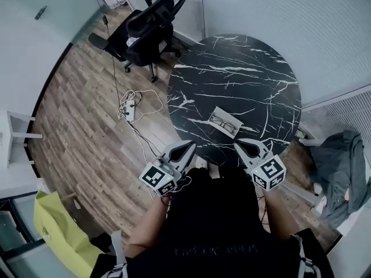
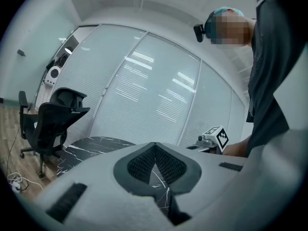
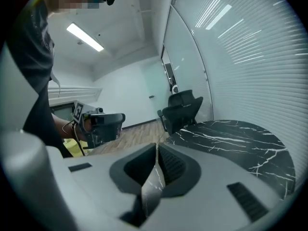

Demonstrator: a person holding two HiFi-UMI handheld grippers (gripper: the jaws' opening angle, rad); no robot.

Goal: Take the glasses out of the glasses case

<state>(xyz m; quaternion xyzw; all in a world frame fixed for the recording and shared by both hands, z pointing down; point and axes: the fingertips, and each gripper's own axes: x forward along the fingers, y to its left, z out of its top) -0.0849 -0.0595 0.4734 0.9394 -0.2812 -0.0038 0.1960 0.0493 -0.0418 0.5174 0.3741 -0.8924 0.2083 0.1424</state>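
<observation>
Both grippers hanging back at the table edge, nothing grabbed yet

The open pale-grey glasses case with thin-framed glasses lies on the round black marble table. It's ahead of the left gripper and right gripper, both closed and empty, and nearer the right one. Its long axis runs diagonally.

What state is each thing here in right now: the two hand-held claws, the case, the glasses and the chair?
Left gripper: shut, empty.
Right gripper: shut, empty.
Glasses case: open, lying flat on the table.
Glasses: lying in the open case, not touched by either gripper.
Office chair: upright, nobody on it.
</observation>
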